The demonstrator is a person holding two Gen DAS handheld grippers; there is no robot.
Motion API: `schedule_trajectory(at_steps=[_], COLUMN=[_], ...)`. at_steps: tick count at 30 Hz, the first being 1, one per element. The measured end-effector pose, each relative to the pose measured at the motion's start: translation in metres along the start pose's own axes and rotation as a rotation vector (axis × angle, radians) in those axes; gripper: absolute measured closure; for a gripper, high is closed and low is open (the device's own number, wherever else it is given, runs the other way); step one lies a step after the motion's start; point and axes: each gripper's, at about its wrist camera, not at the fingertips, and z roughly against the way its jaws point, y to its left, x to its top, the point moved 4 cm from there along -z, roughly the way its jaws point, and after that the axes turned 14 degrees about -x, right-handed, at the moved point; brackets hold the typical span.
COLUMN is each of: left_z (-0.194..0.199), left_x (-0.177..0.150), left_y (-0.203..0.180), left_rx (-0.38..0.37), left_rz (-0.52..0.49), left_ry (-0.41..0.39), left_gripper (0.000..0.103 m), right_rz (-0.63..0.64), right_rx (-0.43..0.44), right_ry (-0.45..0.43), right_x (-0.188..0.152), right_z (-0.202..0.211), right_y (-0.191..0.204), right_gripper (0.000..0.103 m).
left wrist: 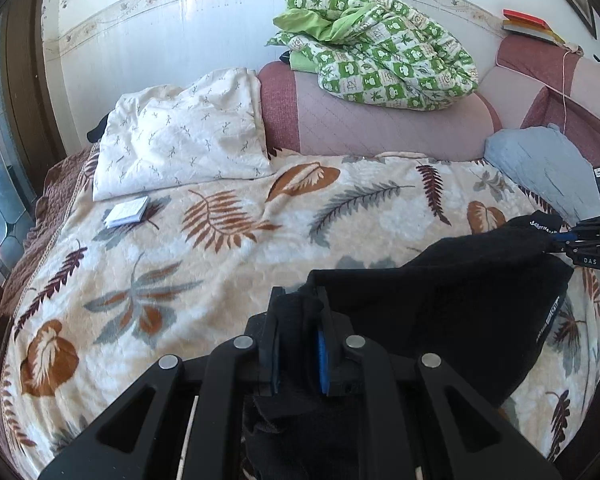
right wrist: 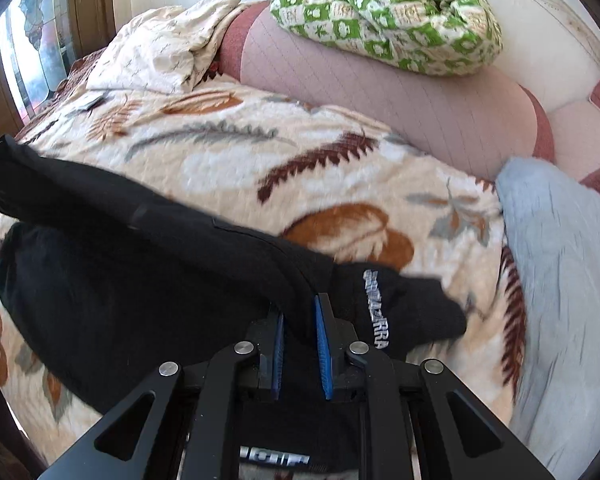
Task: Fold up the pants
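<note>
The left gripper point(left wrist: 300, 320) was seen closed tight on a bunched edge of the black pants point(left wrist: 460, 304), the cloth being pinched between its blue-lined pads. The right gripper point(right wrist: 300, 328) was likewise clamped on black fabric, close to a strip of white lettering point(right wrist: 374, 312) printed on the garment. In the left wrist view the right gripper point(left wrist: 580, 240) was found at the far right edge, gripping the other end of the same raised edge. Between the two grippers the pants were held stretched and partly lifted, while the rest of the garment was draped on a cream blanket point(left wrist: 228, 264) patterned with brown and grey leaves. Beyond the blanket, a white pillow point(left wrist: 180, 140) with small sprigs was propped at the left, and a small white booklet point(left wrist: 126, 211) lay just before it. A grey-blue pillow point(left wrist: 540, 168) was set at the right. A green-and-white checked quilt point(left wrist: 388, 60) was heaped on the pink padded headboard point(left wrist: 380, 128).
</note>
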Motion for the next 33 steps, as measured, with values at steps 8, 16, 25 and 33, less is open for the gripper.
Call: schedule_trajectory(at_steps=[8, 16, 25, 33], left_z=[0.006, 0.059, 0.056, 0.053], left_x=[-0.082, -0.104, -0.072, -0.094], left_y=[0.0, 0.035, 0.082, 0.105], left_rx=[-0.004, -0.001, 0.032, 0.186], left_rz=[0.04, 0.216, 0.475, 0.441], left_ry=[0.097, 0.008, -0.162, -0.173], left_gripper=[0.071, 0.052, 0.052, 0.051], right_rz=[0.044, -0.008, 0.019, 0.156], right_rx=[0.041, 0.012, 0.177, 0.293], right_ry=[0.106, 0.088, -0.092, -0.098], right_x=[-0.083, -0.105, -0.006, 0.044], right_z=[0.0, 0.031, 0.074, 0.059], right_y=[0.027, 0.015, 0.114, 0.271], right_gripper=[0.078, 0.057, 0.054, 0.054])
